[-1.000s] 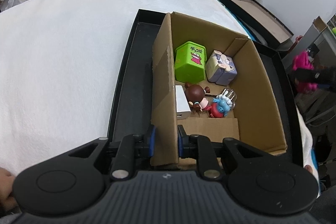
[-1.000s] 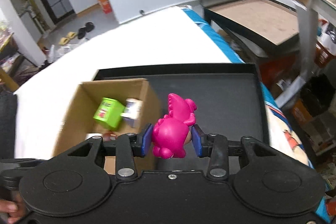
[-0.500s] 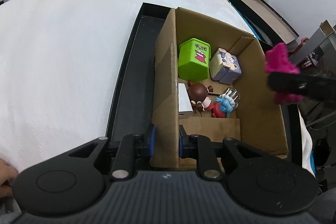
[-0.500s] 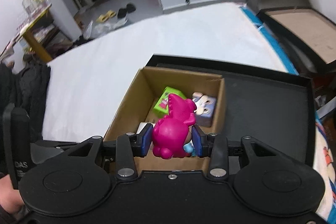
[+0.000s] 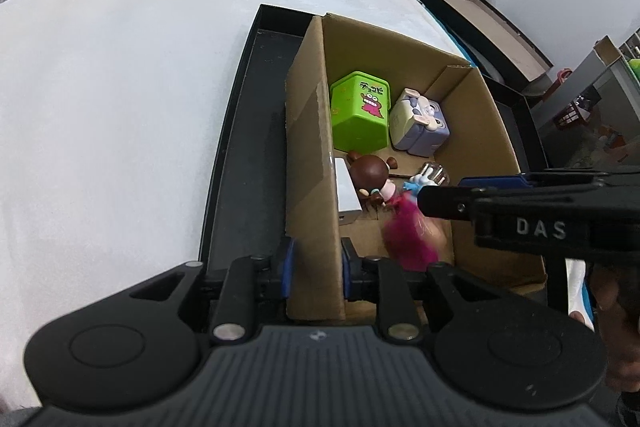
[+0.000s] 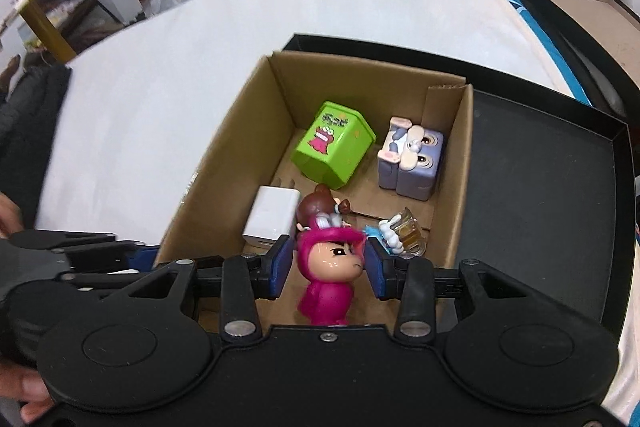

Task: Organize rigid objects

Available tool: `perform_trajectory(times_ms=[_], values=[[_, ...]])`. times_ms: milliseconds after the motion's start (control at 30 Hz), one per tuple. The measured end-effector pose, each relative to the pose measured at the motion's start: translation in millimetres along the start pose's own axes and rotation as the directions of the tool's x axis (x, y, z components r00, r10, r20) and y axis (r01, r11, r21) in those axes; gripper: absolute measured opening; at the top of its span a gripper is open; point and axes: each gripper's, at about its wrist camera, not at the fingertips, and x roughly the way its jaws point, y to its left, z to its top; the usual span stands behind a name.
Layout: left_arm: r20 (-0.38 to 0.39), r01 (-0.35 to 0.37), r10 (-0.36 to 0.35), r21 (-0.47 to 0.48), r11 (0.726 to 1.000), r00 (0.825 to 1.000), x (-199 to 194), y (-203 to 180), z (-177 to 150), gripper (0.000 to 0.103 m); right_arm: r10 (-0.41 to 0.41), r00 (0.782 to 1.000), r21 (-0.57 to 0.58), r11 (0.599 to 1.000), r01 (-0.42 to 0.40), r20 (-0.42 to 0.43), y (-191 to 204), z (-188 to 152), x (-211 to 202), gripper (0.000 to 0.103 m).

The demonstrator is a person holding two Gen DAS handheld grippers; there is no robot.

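Your right gripper [image 6: 326, 263], a second ago outside the cardboard box [image 6: 224, 163], now stands parted, its pink figure [image 6: 330, 277] released inside beside the white charger [image 6: 272, 221]; left gripper [image 5: 316, 263] clamps the box wall.

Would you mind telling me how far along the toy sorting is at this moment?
Done: the green box, purple cube, white charger and brown figure already lie in the cardboard box. In hand: the left gripper pinches the box wall; the right gripper, open, has the pink figure between its fingers. Left: withdrawing.
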Motion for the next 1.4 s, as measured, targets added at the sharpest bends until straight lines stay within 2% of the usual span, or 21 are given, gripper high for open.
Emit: perform_trajectory(times_ms=[133, 300, 600, 667, 733, 967, 1067, 1167, 1300, 1400], values=[[-0.001, 0.022, -0.022, -0.001, 1.000, 1.000, -0.1, 4.0, -0.2, 0.022, -0.026, 1.000, 0.027, 0.999, 0.026, 0.004, 0.7, 0.2, -1.4, 0.044], [0.003, 0.034, -0.034, 0.000, 0.999, 0.999, -1.8, 5.5, -0.6, 0.023, -0.047, 0.998, 0.063, 0.997, 0.045, 0.039, -5.5, -7.2, -25.2, 0.048], [0.017, 0.037, -0.037, -0.004, 0.999, 0.999, -6.5, 8.8, 0.9, 0.023, -0.083, 0.990, 0.138, 0.988, 0.067, 0.114, -16.6, -28.3, -74.9, 0.066], [0.019, 0.034, -0.034, 0.005, 0.999, 0.999, -7.3, 8.0, 0.2, 0.023, -0.091, 0.985, 0.159, 0.985, 0.067, 0.147, -17.7, -33.8, -86.4, 0.076], [0.019, 0.035, -0.035, 0.011, 0.999, 0.999, -7.7, 7.4, 0.6, 0.023, -0.094, 0.981, 0.175, 0.982, 0.063, 0.172, -16.7, -38.1, -93.5, 0.079], [0.030, 0.063, -0.062, -0.013, 0.998, 0.998, -18.4, 10.3, 3.8, 0.023, -0.106, 0.972, 0.240, 0.969, 0.053, 0.210, -18.9, -55.1, -106.3, 0.079], [0.009, 0.038, -0.038, -0.006, 0.999, 0.999, -30.3, 4.4, 7.0, 0.032, -0.112, 0.968, 0.252, 0.966, 0.053, 0.227, -18.9, -61.5, -112.8, 0.082], [0.054, -0.012, 0.011, 0.017, 1.000, 0.998, -50.6, -3.2, 10.3, 0.044, -0.119, 0.962, 0.248, 0.967, 0.057, 0.245, -17.1, -63.9, -119.1, 0.084], [0.061, -0.007, 0.005, 0.033, 0.999, 0.998, -72.3, -9.9, 11.3, 0.053, -0.125, 0.956, 0.245, 0.968, 0.058, 0.266, -13.9, -66.7, -127.2, 0.085], [0.082, -0.011, 0.004, 0.079, 0.997, 0.997, -90.9, -19.9, 9.3, 0.060, -0.117, 0.952, 0.257, 0.965, 0.043, 0.281, -13.2, -68.1, -132.7, 0.090]])
